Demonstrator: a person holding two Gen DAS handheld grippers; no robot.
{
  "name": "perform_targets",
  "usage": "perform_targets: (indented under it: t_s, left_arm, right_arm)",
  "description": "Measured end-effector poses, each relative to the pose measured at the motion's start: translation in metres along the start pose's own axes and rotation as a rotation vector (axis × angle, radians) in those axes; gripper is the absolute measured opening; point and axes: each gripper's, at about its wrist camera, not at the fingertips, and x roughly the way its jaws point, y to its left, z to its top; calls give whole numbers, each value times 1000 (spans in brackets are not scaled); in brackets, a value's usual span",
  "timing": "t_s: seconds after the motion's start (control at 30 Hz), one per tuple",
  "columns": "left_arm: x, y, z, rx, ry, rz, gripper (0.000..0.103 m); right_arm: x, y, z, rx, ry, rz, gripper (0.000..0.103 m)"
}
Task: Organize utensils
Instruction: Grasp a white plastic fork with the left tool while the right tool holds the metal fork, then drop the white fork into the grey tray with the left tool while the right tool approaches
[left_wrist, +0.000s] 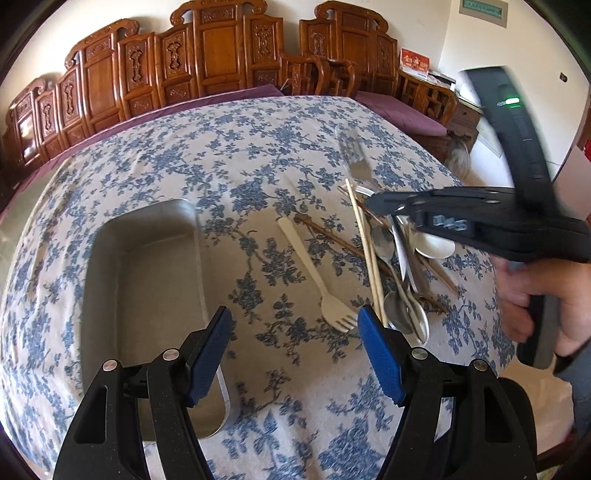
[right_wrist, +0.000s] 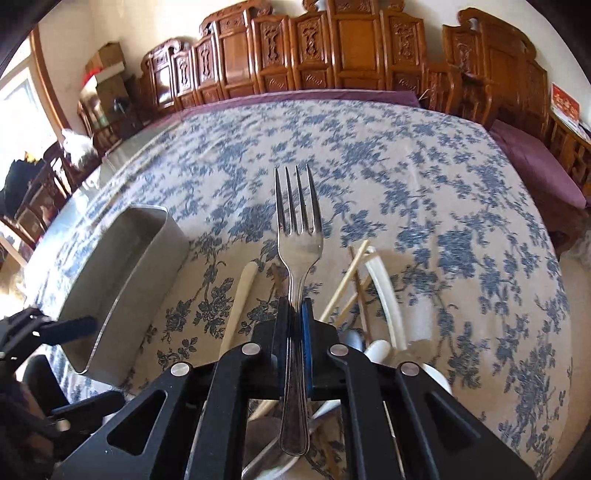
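Right gripper (right_wrist: 295, 325) clenched on silver metal fork (right_wrist: 298, 236), raised above utensil pile (left_wrist: 399, 258). Left gripper (left_wrist: 295, 321) released, hovering between rectangular steel tray (left_wrist: 147, 266) and cream plastic fork (left_wrist: 314, 269) on blue floral tablecloth (left_wrist: 258, 155).

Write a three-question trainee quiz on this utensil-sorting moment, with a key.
1. True or false: the right gripper is shut on the metal fork.
2. Multiple choice: the metal tray holds A) spoons, B) chopsticks, C) nothing visible.
3. Fill in: the left gripper is ____, its fingers apart above the tablecloth.

Key
1. True; the fork's handle is pinched between the fingers, tines pointing away.
2. C; the spoons and chopsticks lie piled on the cloth, with the cream plastic fork lying beside the pile.
3. open
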Motion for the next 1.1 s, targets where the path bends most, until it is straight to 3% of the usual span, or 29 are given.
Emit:
perform_targets:
  t_s: [0.17, 0.4, 0.47, 0.67, 0.7, 0.73, 1.1]
  left_arm:
    - [22, -9, 12, -13, 23, -16, 60]
    - [71, -17, 25, -40, 114, -10, 37]
    - [83, -15, 26, -53, 140, 6, 26]
    - [93, -12, 26, -79, 162, 35, 19]
    - [93, -13, 26, -80, 163, 29, 8]
    - [93, -12, 26, -82, 167, 27, 5]
    - [50, 6, 20, -95, 116, 31, 5]
  right_arm:
    - [-31, -15, -4, 41, -63, 16, 8]
    - [-49, -18, -19, 51, -75, 7, 8]
    - [-49, -18, -21, 42, -69, -2, 8]
    - [-49, -19, -20, 42, -66, 8, 8]
    - [-49, -18, -20, 42, -65, 7, 8]
    - [-49, -18, -20, 43, -64, 8, 8]
    - [-48, 5, -21, 1, -54, 37, 8]
